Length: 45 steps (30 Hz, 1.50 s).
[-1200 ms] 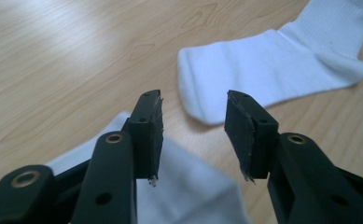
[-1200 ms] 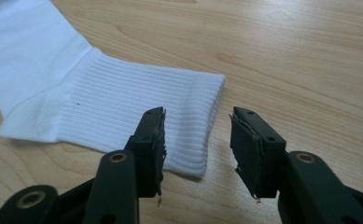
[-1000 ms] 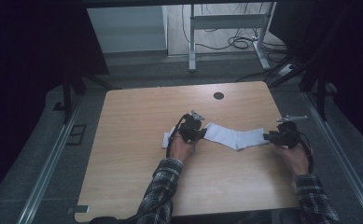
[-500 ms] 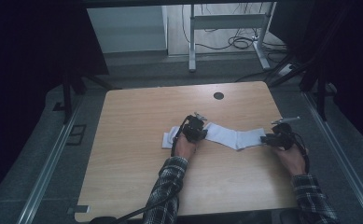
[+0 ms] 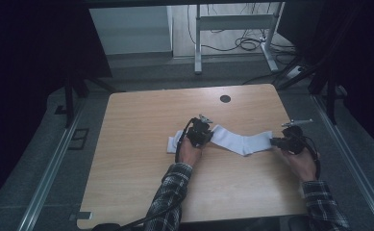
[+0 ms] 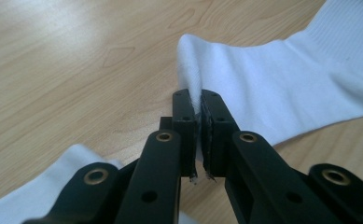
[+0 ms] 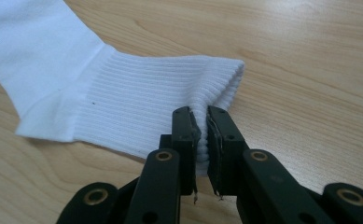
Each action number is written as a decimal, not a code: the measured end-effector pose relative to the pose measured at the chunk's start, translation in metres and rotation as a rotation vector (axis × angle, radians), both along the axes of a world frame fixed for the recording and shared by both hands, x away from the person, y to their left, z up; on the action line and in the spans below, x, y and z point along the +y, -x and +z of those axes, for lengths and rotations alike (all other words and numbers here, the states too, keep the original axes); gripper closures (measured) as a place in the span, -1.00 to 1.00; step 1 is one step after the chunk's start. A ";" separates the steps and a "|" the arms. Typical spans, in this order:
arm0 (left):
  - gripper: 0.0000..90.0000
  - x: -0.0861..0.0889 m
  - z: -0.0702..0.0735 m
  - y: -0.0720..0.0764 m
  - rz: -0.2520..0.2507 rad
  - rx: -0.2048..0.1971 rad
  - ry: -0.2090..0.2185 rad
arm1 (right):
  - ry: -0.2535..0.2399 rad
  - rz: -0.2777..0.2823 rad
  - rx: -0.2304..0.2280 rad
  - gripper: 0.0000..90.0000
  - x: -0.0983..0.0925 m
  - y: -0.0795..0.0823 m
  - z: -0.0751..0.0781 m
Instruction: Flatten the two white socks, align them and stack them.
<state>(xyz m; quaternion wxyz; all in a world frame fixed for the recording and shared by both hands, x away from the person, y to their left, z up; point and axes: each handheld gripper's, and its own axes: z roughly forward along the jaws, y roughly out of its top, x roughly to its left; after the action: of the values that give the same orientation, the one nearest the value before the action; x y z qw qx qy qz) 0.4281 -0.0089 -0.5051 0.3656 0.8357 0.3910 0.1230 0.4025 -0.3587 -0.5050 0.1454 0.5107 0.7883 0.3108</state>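
A white sock (image 5: pixel 237 140) lies stretched across the middle of the wooden table (image 5: pixel 141 120). My left gripper (image 5: pixel 206 132) is shut on a pinched fold at the sock's (image 6: pixel 282 79) left end; its jaws (image 6: pixel 198 100) meet on the fabric. At the other end, my right gripper (image 5: pixel 273 141) is shut on the ribbed cuff (image 7: pixel 146 98), with the jaws (image 7: pixel 198 116) squeezing the cuff's edge. A second piece of white sock (image 5: pixel 175 142) lies flat just left of my left hand, and it also appears under the left jaws (image 6: pixel 44 186).
A round black grommet hole (image 5: pixel 225 98) sits near the table's far edge. Both forearms in plaid sleeves (image 5: pixel 172 192) come in from the near edge. Beyond the table stand a metal desk frame (image 5: pixel 232 21) and floor cables (image 5: pixel 249 44).
My right gripper has slid a little to the left with the cuff, so the sock sags slightly. The left gripper has barely moved.
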 end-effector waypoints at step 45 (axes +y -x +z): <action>0.84 0.155 -0.016 0.143 0.136 0.028 0.066 | 0.013 0.384 0.001 0.78 0.127 0.060 0.003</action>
<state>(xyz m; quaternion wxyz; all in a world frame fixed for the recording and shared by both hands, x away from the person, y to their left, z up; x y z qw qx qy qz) 0.2850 0.1460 -0.5206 0.3780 0.7964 0.4558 0.1229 0.3423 -0.2313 -0.5022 0.0863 0.3502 0.8733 0.3274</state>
